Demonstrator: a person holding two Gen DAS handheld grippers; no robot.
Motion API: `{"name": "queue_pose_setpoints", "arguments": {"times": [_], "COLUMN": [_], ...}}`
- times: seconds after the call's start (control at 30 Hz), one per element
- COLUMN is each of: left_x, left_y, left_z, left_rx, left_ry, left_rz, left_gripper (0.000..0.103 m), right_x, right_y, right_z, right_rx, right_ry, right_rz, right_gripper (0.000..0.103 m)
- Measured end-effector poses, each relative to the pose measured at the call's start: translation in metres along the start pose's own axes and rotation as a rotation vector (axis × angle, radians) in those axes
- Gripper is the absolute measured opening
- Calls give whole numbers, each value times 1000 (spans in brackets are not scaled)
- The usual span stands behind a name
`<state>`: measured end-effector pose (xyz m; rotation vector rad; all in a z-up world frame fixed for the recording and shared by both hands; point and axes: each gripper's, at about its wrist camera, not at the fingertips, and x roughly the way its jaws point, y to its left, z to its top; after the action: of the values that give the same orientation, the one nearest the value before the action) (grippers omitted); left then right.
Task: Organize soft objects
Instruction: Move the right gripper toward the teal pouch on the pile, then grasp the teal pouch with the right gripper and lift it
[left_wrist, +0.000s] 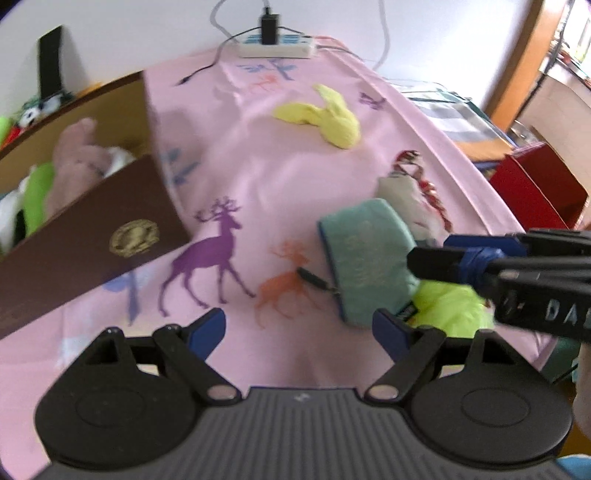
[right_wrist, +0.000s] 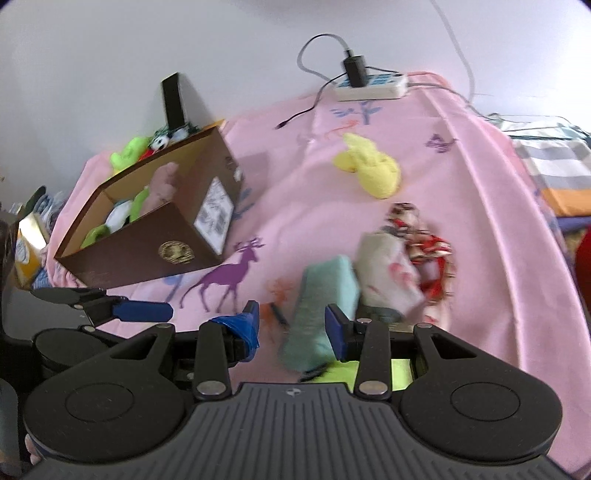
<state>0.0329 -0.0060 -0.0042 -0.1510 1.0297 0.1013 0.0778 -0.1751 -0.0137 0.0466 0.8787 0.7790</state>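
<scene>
A teal pouch (left_wrist: 364, 258) lies on the pink deer-print cloth (left_wrist: 258, 166), beside a grey patterned pouch (left_wrist: 402, 192) with a red-and-white scrunchie (left_wrist: 428, 184). A yellow soft toy (left_wrist: 325, 114) lies farther back. A neon green soft item (left_wrist: 448, 306) sits under the pouch's near edge. My left gripper (left_wrist: 299, 332) is open and empty above the cloth. My right gripper (right_wrist: 291, 325) is open with the teal pouch (right_wrist: 317, 310) between its fingers, not clamped. The brown box (right_wrist: 155, 236) at left holds several soft toys.
A white power strip (left_wrist: 275, 46) with a black charger and cables sits at the cloth's far edge. More plush toys (right_wrist: 147, 147) lie behind the box. A red container (left_wrist: 535, 184) and clutter stand off the right edge.
</scene>
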Motion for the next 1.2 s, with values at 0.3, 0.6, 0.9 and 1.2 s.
{"name": "queue_pose_setpoints", "arguments": {"times": [0.3, 0.6, 0.9, 1.2], "left_x": [23, 52, 71, 68], "left_y": [-26, -24, -7, -8], "left_z": [6, 18, 26, 31], "left_rx": [86, 61, -16, 31], "left_ry": [-1, 26, 40, 29], "left_rz": [-141, -179, -240, -341], "left_gripper": [85, 85, 68, 11], "right_x": [6, 40, 67, 72], "right_y": [-41, -51, -59, -46], "right_z": [1, 6, 12, 16], "right_rx": [173, 233, 276, 248], "right_ry": [9, 99, 153, 167], "right_rz": [38, 73, 128, 148], "right_gripper": [22, 23, 16, 7]}}
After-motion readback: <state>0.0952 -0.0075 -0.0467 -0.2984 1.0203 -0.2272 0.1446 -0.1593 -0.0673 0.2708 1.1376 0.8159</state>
